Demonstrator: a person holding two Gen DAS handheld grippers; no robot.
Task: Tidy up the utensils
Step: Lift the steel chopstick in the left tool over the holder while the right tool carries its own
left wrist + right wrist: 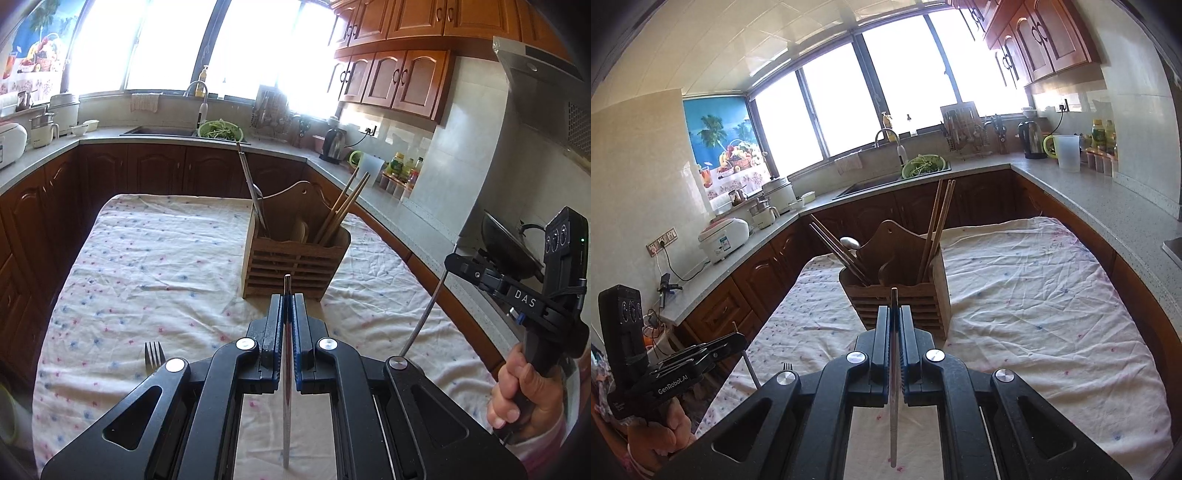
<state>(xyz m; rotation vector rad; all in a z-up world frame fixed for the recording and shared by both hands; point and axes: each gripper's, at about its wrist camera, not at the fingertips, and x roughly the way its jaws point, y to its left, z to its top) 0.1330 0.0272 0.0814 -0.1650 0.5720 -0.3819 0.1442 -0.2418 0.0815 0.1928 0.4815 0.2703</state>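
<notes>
My left gripper (pixel 287 299) is shut on a thin metal chopstick (pixel 286 369) that runs straight down between its pads above the table. My right gripper (pixel 894 310) is shut on a second metal chopstick (pixel 894 406) in the same way. Each gripper also shows in the other's view: the right gripper (pixel 448 262) with its stick hanging down, and the left gripper (pixel 738 338) likewise. Ahead of both stands a slatted wooden utensil holder (pixel 295 258) (pixel 905 299) with wooden chopsticks (pixel 343 210), dark chopsticks (pixel 836 247) and a spoon inside. A fork (pixel 153 356) lies on the cloth at the near left.
A floral cloth (pixel 1034 295) covers the table. Kitchen counters (pixel 388 214) wrap around the far and side edges, bearing a kettle (pixel 334 144), a sink with a green colander (pixel 925 166) and a rice cooker (pixel 724 236). A wok (pixel 509 243) sits at the right.
</notes>
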